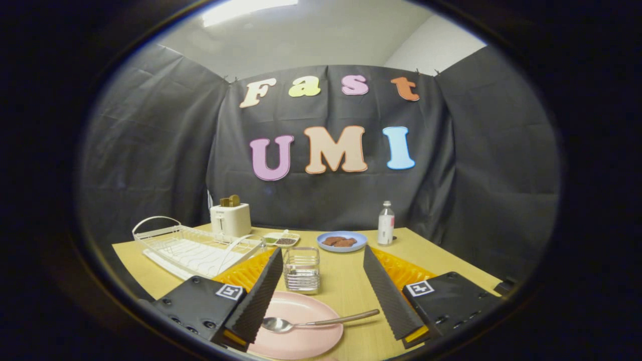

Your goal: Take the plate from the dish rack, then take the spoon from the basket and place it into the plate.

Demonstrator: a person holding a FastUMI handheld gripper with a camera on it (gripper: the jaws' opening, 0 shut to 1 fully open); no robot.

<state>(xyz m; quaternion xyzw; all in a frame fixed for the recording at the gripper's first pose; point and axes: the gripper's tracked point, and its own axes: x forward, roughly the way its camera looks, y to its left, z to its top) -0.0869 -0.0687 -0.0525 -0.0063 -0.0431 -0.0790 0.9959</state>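
A pink plate (301,331) lies flat on the wooden table (346,286), close in, partly under my left finger. A metal spoon (311,322) rests on it, bowl on the plate and handle sticking out over the rim toward my right finger. My gripper (321,321) is open, fingers wide apart on either side of the spoon and not touching it. The small wire basket (301,269) stands just beyond the plate, between the fingers. The white dish rack (193,245) sits farther off to the left with nothing standing in its slots.
A white toaster (230,218) with toast stands behind the rack. Beyond the basket lie a small divided dish (282,239), a blue plate (342,241) with brown food and a clear bottle (385,223). Black booth cloth walls in the table.
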